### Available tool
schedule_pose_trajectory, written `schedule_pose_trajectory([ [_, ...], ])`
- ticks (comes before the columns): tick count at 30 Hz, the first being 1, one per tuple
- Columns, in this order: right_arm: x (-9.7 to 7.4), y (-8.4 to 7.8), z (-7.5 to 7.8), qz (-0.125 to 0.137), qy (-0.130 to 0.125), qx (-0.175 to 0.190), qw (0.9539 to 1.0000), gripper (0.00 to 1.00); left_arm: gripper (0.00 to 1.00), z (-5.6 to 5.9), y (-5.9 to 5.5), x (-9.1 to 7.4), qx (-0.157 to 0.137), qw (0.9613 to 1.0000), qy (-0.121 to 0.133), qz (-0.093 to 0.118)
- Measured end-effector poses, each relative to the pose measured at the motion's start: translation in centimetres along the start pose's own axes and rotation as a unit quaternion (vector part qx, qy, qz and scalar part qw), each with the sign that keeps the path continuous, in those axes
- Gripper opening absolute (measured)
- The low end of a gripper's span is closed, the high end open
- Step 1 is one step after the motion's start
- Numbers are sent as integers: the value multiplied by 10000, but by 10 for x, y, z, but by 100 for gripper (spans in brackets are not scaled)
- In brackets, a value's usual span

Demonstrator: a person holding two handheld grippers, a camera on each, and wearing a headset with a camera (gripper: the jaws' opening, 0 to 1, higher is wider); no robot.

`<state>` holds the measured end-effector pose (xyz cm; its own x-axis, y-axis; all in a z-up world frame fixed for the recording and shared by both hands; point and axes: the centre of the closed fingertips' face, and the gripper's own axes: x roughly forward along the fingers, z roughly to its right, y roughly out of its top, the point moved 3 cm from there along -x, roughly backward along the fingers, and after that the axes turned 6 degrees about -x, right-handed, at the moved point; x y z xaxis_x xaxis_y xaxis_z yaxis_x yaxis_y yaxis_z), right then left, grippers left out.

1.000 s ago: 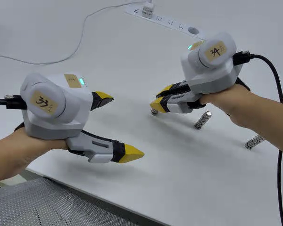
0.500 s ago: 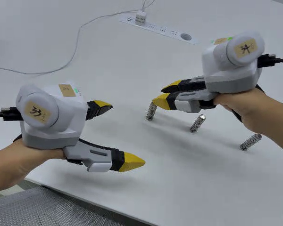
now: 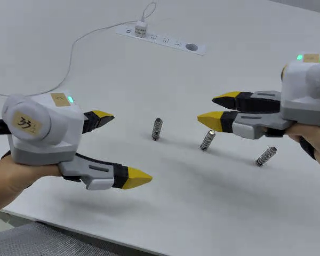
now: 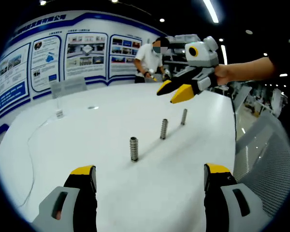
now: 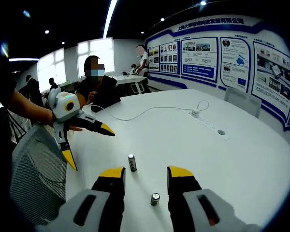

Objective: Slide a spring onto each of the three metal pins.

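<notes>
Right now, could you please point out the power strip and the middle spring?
power strip (image 3: 161, 39), head view, middle of its top face.
middle spring (image 3: 207, 141), head view, halfway up its coils.

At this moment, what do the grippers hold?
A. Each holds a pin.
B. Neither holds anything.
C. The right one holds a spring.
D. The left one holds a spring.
B: the left gripper and right gripper both have jaws apart with nothing gripped, and all three springs stand on the table.
</notes>
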<state>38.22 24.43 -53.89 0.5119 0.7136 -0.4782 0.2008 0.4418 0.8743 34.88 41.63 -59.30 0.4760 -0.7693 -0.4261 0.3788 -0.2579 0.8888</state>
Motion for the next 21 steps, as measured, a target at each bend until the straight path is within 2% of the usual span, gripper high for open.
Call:
schedule_pose_trajectory([
  [5, -36, -18, 6, 136, -336, 255, 9990, 41, 95, -11, 20, -7, 142, 9998, 75, 77],
  [9, -59, -35, 10, 110, -568, 426, 9974, 45, 95, -13, 27, -10, 277, 9996, 11, 34],
  [12, -75, -45, 12, 102, -703, 484, 9963, 46, 95, -10, 26, -11, 397, 9991, -86, -93],
  [16, -92, -57, 12, 21, -789, 484, 9957, 51, 95, 1, 24, -12, 526, 9980, -283, -209],
  [18, -101, -59, 12, 13, -886, 378, 9953, 51, 95, 4, 26, -14, 639, 9974, -291, -173],
  [21, -109, -59, 9, 29, -890, 238, 9957, 55, 95, 2, 33, -16, 655, 9975, -263, -79],
])
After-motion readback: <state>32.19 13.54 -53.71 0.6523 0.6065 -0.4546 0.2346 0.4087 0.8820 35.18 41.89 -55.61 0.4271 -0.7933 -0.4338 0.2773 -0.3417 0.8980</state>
